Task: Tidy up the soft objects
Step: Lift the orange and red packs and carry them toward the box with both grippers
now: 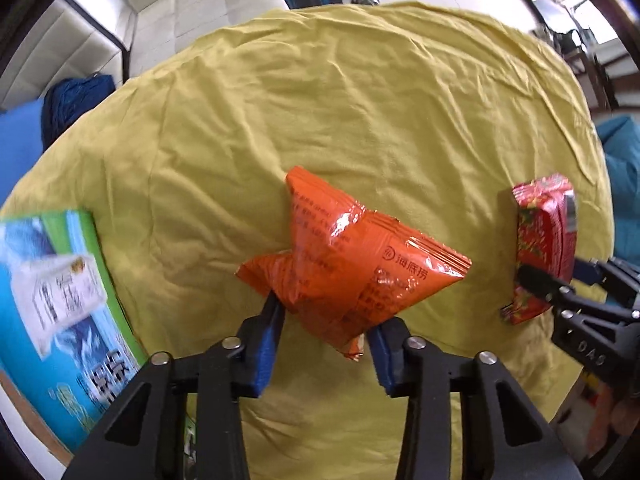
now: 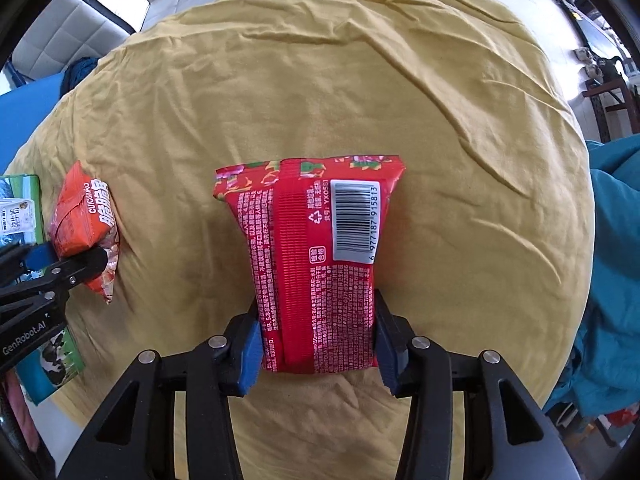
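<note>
My left gripper (image 1: 325, 320) is shut on an orange snack packet (image 1: 344, 264) and holds it over the yellow cloth (image 1: 320, 120). The same packet shows at the left of the right wrist view (image 2: 84, 224), pinched by the left gripper (image 2: 76, 264). My right gripper (image 2: 318, 332) is shut on a red packet with a barcode (image 2: 316, 256), held above the cloth (image 2: 360, 80). In the left wrist view the red packet (image 1: 540, 236) hangs at the far right in the right gripper (image 1: 560, 284).
A blue and green milk carton box (image 1: 56, 312) lies at the table's left edge, also seen in the right wrist view (image 2: 24, 208). Teal fabric (image 2: 616, 280) lies off the right edge. A dark blue bundle (image 1: 76, 100) sits at the back left.
</note>
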